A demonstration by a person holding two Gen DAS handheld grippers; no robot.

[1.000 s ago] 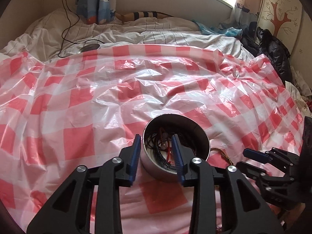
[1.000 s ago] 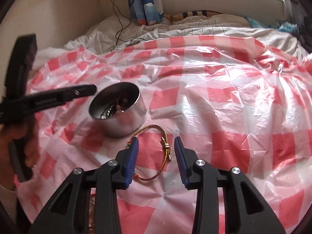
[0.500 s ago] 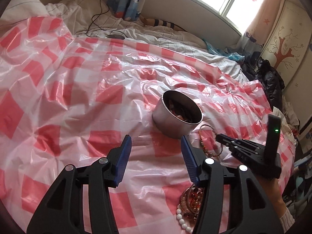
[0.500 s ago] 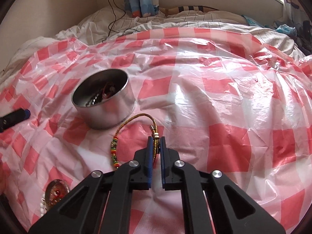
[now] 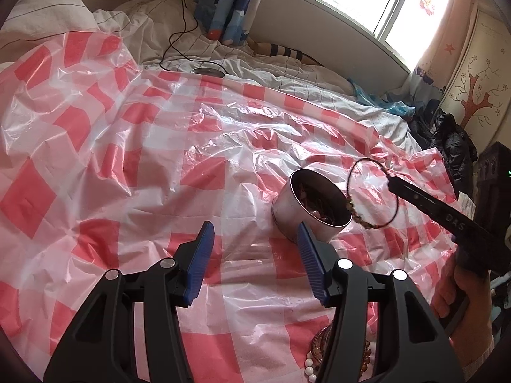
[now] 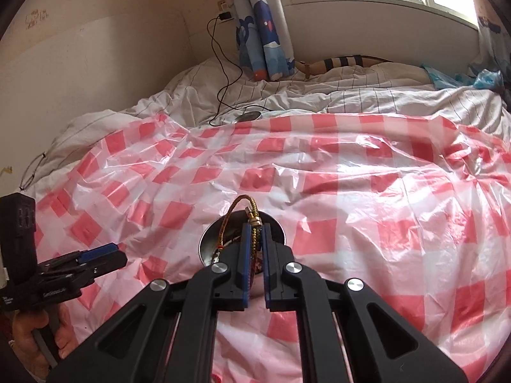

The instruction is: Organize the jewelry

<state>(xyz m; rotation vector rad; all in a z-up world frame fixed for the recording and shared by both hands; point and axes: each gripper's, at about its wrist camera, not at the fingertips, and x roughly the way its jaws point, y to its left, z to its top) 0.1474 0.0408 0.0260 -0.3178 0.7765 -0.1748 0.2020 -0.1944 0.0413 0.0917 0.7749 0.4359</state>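
Bracelet [image 6: 254, 223] now aloft over tin [image 5: 311, 204]

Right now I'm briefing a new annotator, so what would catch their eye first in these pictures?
Probably the braided bracelet dangling in the air, pinched in the shut right gripper just above the steel tin that already holds jewelry. Around it spreads the crinkled red-and-white checked sheet over the bed, with the left gripper open and empty nearby.

Home bedroom: bed w/ rumpled sheets [image 6: 319, 95], curtain [image 6: 265, 32].
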